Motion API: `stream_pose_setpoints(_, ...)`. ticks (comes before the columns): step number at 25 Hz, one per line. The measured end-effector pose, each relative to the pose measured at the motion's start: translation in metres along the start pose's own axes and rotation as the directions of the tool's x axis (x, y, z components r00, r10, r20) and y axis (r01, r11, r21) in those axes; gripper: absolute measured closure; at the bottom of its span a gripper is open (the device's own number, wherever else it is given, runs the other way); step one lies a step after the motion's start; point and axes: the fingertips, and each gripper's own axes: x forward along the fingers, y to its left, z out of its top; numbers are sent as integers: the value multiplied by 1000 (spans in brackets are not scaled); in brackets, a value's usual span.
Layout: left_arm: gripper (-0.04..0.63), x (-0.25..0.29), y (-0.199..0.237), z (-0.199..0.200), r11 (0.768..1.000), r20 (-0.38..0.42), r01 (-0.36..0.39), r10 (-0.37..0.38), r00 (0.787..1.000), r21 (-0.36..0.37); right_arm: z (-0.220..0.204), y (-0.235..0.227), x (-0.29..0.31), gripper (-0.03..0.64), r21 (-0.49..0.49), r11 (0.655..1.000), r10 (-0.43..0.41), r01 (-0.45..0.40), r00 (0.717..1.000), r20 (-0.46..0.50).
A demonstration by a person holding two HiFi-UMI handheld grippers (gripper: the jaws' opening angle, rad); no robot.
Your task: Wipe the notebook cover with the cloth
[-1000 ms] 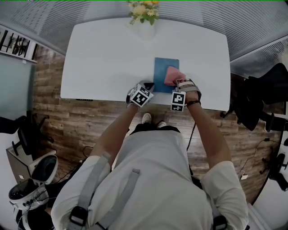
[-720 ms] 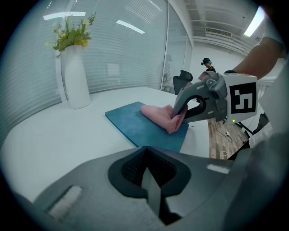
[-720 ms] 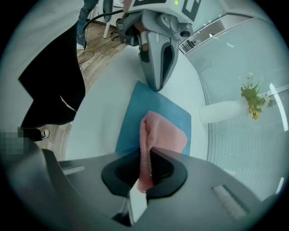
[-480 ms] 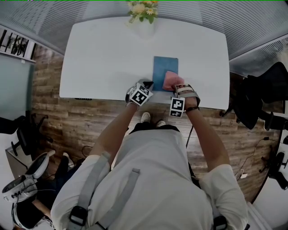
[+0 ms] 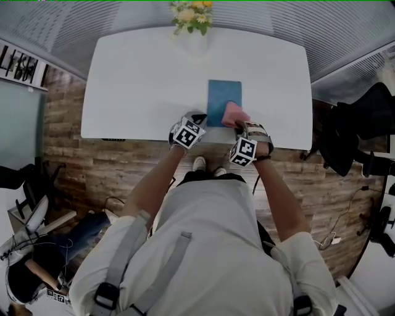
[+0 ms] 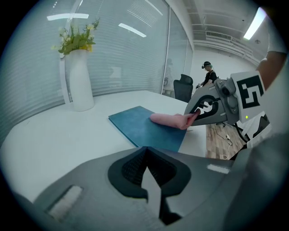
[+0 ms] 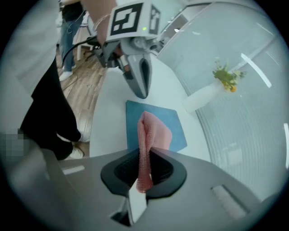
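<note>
Notebook (image 5: 223, 99), blue, flat at centre frame near the lower edge of the white bench (image 5: 142, 74). We log the pink cloth (image 5: 234, 113) lying on its lower right corner, clamped in the right gripper (image 5: 242, 125). Left gripper (image 5: 197, 117), jaws together on nothing, just left of the notebook. Vase of flowers (image 5: 196, 28) at upper centre, well apart from both.

The notebook (image 5: 223, 97) cover is plain teal blue, and the cloth (image 5: 235, 115) is pink with a fine mesh texture. The table (image 5: 142, 74) and vase (image 6: 79, 83) are white, the flowers (image 5: 194, 12) yellow with green leaves. The left gripper (image 6: 146, 149) and right gripper (image 7: 144, 148) are dark grey, and their cubes carry black-and-white square markers. The floor (image 5: 86, 160) is brown wood planking.
</note>
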Motion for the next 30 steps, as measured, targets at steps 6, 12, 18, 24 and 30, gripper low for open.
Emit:
stream_pose_setpoints(6,592,-46,8,33,996,156,-51,62,986,-75,19,-42,-54,597,345,938,-91,38,986,137)
stream_pose_setpoints(12,594,-105,-2,88,992,333,-44,83,939,-122,43,-80,-119,595,559,828,-210,26,940,268)
stream_pose_setpoints(18,594,-175,-22,151,991,503,-39,98,859,-127,68,-126,-199,595,740,670,-354,-64,848,394)
stream_pose_setpoints(24,594,-238,-34,203,993,623,-50,104,775,-104,81,-161,-265,594,789,610,-468,-79,767,439)
stream_pose_setpoints(30,594,-288,-50,236,994,675,-63,104,730,-86,95,-179,-325,594,801,594,-537,-79,703,467)
